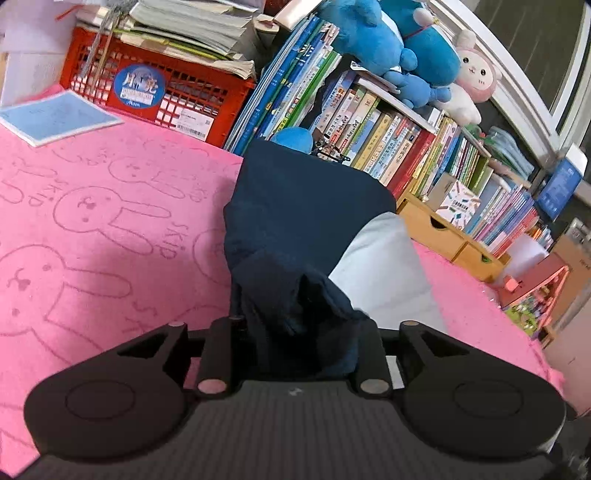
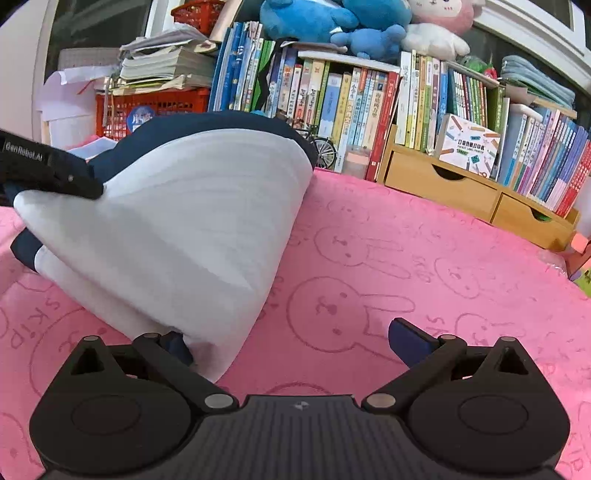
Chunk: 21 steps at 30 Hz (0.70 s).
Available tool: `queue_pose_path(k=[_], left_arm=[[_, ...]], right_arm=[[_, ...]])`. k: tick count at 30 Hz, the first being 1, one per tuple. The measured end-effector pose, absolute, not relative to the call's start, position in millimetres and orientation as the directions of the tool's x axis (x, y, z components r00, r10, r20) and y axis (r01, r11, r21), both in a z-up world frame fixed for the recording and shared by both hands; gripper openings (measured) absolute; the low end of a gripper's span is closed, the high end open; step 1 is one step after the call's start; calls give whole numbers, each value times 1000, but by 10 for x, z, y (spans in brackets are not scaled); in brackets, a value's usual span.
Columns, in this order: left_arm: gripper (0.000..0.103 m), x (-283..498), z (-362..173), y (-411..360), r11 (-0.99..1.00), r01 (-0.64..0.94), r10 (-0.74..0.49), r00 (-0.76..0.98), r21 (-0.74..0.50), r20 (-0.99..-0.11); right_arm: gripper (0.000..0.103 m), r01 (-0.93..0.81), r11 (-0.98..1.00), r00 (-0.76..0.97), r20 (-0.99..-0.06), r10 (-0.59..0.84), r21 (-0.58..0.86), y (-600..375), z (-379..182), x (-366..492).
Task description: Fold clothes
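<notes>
A navy and white garment lies in a folded heap on the pink bunny-print cover. In the left wrist view its navy cloth bunches up in the narrow gap of my left gripper and hides the fingertips. The jaws stand a little apart and the cloth slumps loosely between them. In the right wrist view the white side of the garment faces me, with the left gripper resting on its far left edge. My right gripper is wide open. Its left finger touches the garment's near corner and nothing is pinched.
A red crate with stacked papers, rows of books, plush toys and a wooden drawer unit line the back edge. A blue booklet lies at the far left. Bare pink cover stretches right of the garment.
</notes>
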<state>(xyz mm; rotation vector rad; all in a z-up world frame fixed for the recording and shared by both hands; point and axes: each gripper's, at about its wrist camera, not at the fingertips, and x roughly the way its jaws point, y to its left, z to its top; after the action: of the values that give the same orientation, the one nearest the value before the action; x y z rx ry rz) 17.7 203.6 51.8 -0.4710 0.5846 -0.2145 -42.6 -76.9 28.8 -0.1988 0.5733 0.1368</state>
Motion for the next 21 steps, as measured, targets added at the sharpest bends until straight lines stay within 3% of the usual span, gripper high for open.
queue_pose_path(k=[5, 7, 9, 11, 13, 15, 18, 19, 21], left_arm=[[29, 210, 479, 2207, 842, 28, -368, 759, -538, -537], [34, 203, 478, 2337, 786, 21, -422, 750, -618, -510], [44, 252, 346, 2586, 630, -9, -536, 719, -777, -443], [43, 287, 241, 2789, 518, -47, -584, 710, -854, -393], [43, 221, 376, 2816, 640, -76, -468, 751, -765, -466], [48, 92, 619, 2723, 815, -97, -269, 810, -572, -522], [53, -145, 915, 2496, 943, -160, -1, 877, -293, -481], [55, -236, 971, 2434, 956, -126, -2, 900, -265, -436], [70, -412, 1057, 2227, 980, -33, -43, 927, -196, -373]], right_arm=[[103, -187, 971, 831, -551, 76, -147, -768, 285, -431], [103, -186, 973, 828, -556, 81, -137, -783, 285, -422], [103, -184, 975, 824, -560, 84, -124, -801, 282, -412], [103, -183, 976, 821, -564, 88, -115, -815, 284, -403], [103, -182, 977, 822, -564, 87, -115, -813, 282, -406], [103, -181, 977, 822, -563, 85, -117, -811, 282, -407], [103, -180, 976, 823, -563, 83, -119, -807, 282, -408], [103, -179, 977, 823, -562, 82, -119, -806, 282, -408], [103, -179, 977, 823, -562, 82, -119, -808, 281, -409]])
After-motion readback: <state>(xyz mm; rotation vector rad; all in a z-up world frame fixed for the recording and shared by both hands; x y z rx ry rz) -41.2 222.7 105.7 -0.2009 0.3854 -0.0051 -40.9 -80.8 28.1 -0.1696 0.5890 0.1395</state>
